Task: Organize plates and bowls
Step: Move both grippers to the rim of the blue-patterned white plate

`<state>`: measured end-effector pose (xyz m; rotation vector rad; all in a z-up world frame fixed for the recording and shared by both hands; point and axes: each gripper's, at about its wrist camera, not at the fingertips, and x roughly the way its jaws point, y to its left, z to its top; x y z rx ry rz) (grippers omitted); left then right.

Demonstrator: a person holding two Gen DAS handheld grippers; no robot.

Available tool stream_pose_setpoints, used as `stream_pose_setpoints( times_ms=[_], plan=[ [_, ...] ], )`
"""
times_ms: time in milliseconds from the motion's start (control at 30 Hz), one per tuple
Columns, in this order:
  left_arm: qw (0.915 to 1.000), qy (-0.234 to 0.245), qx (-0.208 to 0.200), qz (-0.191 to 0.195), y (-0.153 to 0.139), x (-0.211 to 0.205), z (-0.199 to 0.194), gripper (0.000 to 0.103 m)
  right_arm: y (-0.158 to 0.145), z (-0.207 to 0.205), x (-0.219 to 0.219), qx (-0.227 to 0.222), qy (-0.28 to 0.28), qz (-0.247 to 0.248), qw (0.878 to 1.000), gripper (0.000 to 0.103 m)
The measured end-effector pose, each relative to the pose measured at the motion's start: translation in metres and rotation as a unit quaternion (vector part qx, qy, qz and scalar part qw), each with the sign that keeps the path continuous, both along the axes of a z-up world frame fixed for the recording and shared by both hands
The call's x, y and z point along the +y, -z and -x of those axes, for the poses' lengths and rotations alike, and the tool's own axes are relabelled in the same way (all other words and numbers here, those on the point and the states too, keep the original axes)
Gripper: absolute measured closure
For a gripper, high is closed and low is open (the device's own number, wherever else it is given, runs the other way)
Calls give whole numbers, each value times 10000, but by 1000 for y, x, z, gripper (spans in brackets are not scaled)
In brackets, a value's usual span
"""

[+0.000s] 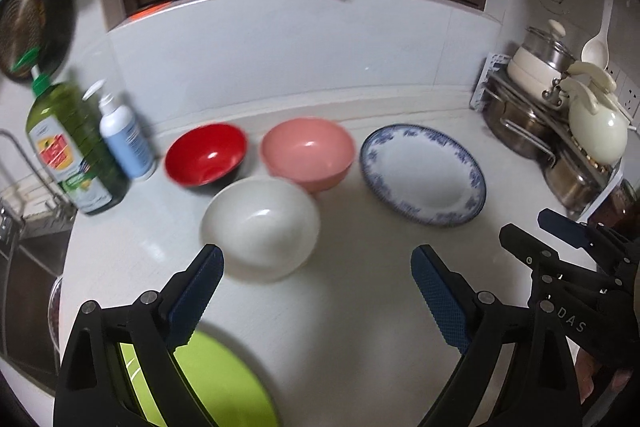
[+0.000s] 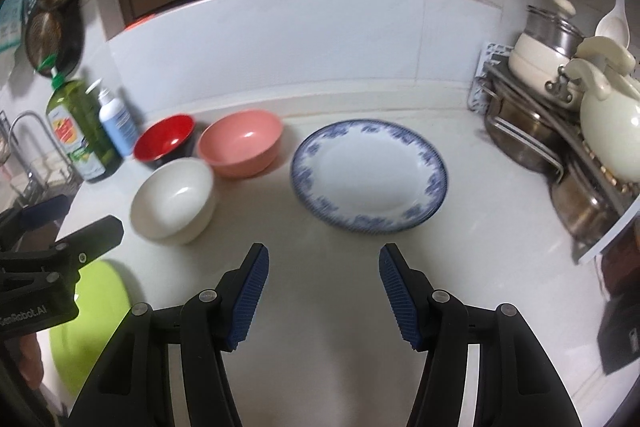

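**Both grippers hover empty over the crockery**

On the white table [image 2: 340, 307] stand three bowls close together: a red bowl [image 1: 206, 154] and a pink bowl [image 1: 307, 153] side by side near the back wall, and a white bowl [image 1: 260, 227] just in front of them, its rim against the pink one. To their right, apart from the bowls, lies a blue-patterned plate [image 1: 422, 174]. A lime-green plate [image 1: 224, 383] sits at the near left edge, partly hidden behind the left gripper.

The left gripper [image 1: 318, 291] has its fingers spread wide with nothing between them. The right gripper [image 2: 322, 291] holds its fingers about half apart, also empty, above bare table just short of the blue-patterned plate.

A green oil bottle [image 1: 74, 147] and a white pump bottle [image 1: 126, 139] stand left of the red bowl. A rack of pots [image 2: 560, 131] fills the right corner.
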<state>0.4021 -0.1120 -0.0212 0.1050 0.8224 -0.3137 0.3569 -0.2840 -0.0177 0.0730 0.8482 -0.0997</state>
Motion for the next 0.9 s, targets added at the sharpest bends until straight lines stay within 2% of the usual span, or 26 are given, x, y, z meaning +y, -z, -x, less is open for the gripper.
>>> stream_pose_setpoints(
  times_ms=[267,467,900],
  plan=[
    [9999,31,53,161,-1,-46,-32,8,-5,-29,-46,-79,50,25,10000,44],
    [9996,-120,173,163,12,-73,-55,9,-1,-56,-78,-120,-21,-3,9999,44],
    [9972,-153,726,83,63,-120,-98,27,41,-111,-130,75,-80,-158,9998,44]
  ],
)
